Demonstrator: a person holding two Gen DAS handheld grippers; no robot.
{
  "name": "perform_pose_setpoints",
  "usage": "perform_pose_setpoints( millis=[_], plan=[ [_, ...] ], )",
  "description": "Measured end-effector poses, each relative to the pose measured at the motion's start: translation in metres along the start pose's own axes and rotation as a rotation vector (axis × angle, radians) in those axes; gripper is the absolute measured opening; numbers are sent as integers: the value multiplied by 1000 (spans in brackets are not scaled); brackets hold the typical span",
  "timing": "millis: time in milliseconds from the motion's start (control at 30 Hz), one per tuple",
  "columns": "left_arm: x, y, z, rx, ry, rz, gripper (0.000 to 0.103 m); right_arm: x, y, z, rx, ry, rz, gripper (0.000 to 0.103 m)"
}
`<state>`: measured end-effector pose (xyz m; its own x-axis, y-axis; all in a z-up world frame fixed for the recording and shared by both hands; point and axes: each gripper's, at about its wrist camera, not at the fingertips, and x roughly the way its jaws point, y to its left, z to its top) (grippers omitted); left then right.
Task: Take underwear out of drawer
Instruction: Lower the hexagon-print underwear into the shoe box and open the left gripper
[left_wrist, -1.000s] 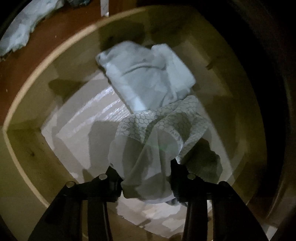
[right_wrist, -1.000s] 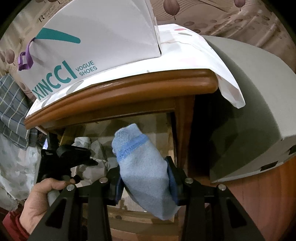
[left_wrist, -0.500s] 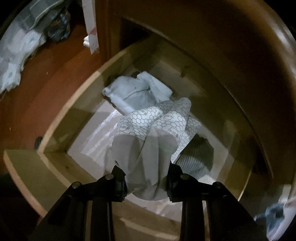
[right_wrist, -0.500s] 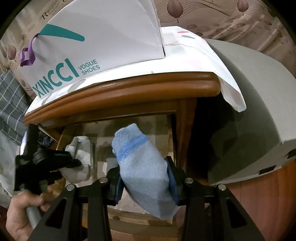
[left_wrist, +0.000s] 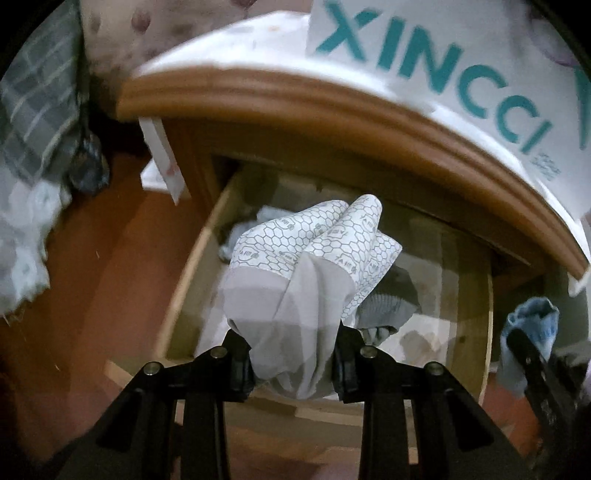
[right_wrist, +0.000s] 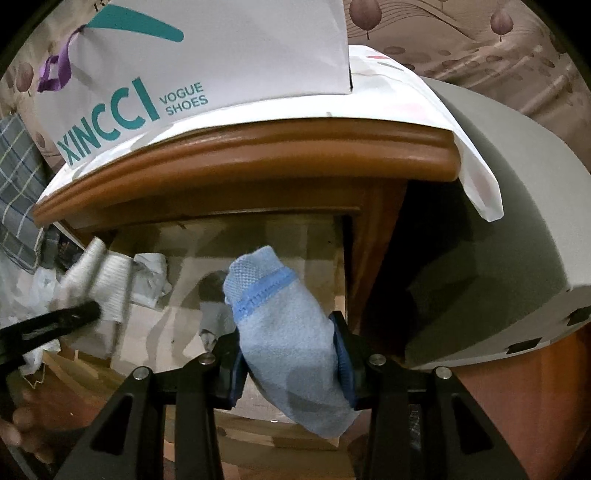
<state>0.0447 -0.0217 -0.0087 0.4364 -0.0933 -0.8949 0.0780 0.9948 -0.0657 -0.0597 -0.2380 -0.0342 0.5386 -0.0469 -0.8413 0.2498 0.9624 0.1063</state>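
Note:
My left gripper (left_wrist: 291, 354) is shut on white-and-grey underwear (left_wrist: 310, 251) printed with a hexagon pattern, held up above the open wooden drawer (left_wrist: 184, 280). A pale folded garment (left_wrist: 240, 236) and a dark grey one (left_wrist: 391, 295) lie in the drawer behind it. My right gripper (right_wrist: 291, 365) is shut on a light blue knit garment (right_wrist: 280, 317) in front of the drawer's right wall (right_wrist: 340, 277). In the right wrist view the left gripper (right_wrist: 55, 325) shows at the left with the white underwear (right_wrist: 107, 280). The blue garment (left_wrist: 532, 328) appears at the right edge of the left wrist view.
The nightstand's brown top edge (right_wrist: 258, 162) overhangs the drawer, with a white XINCCI shoe bag (right_wrist: 221, 44) on it. A grey block (right_wrist: 498, 184) stands to the right. A plaid cloth (left_wrist: 37, 92) hangs at the left over a reddish floor (left_wrist: 103, 266). A hand (right_wrist: 18, 424) is at lower left.
My left gripper has risen out of the drawer with the patterned underwear and rolled, so the nightstand top and bag now show. The right gripper has stayed still, holding the blue garment.

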Motion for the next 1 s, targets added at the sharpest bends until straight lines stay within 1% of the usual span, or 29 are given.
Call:
perform_pose_setpoints(
  millis=[133, 233, 300, 467, 533, 633, 767, 867, 1000],
  plan=[
    [-23, 2, 0, 87, -79, 51, 29, 4, 0, -1, 7, -2, -43, 40],
    [-37, 7, -2, 119, -118, 70, 29, 8, -3, -1, 36, -7, -70, 40],
    [-47, 11, -3, 128, -135, 74, 29, 12, -7, -1, 61, 0, -96, 40],
    [-66, 19, -1, 147, -178, 81, 29, 19, -14, -3, 115, 20, -106, 40],
    [-80, 23, 2, 155, -210, 86, 29, 22, -15, -3, 121, 23, -116, 40],
    [-99, 28, 9, 160, -240, 84, 29, 24, -16, -3, 140, 34, -102, 40],
    [-134, 34, 28, 162, -300, 86, 29, 26, -16, -3, 146, 43, -108, 40],
    [-159, 37, 49, 162, -331, 77, 29, 28, -15, -3, 149, 49, -102, 40],
    [-195, 31, 85, 166, -406, 60, 29, 29, -13, -3, 149, 56, -96, 40]
  ],
)
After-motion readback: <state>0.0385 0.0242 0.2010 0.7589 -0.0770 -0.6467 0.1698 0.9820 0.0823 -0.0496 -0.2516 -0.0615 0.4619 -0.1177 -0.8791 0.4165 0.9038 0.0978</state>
